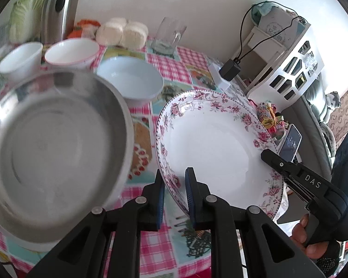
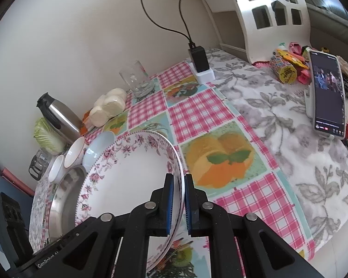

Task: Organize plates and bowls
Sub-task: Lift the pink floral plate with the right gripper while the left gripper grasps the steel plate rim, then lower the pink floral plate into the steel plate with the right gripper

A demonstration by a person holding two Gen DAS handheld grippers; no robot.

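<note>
A white plate with a pink floral rim hangs tilted above the checked tablecloth, held from two sides. My left gripper is shut on its near-left rim, blue pads on either face. My right gripper clamps the opposite rim, a hand on its handle. In the right wrist view the same plate stands on edge, its rim pinched in my right gripper. A steel pan lies left of the plate. Behind it stand a pale blue bowl and two white bowls.
Along the wall stand a glass, round buns, a steel jug and a cabbage. A black charger with cables, a propped phone and a white shelf occupy the right side.
</note>
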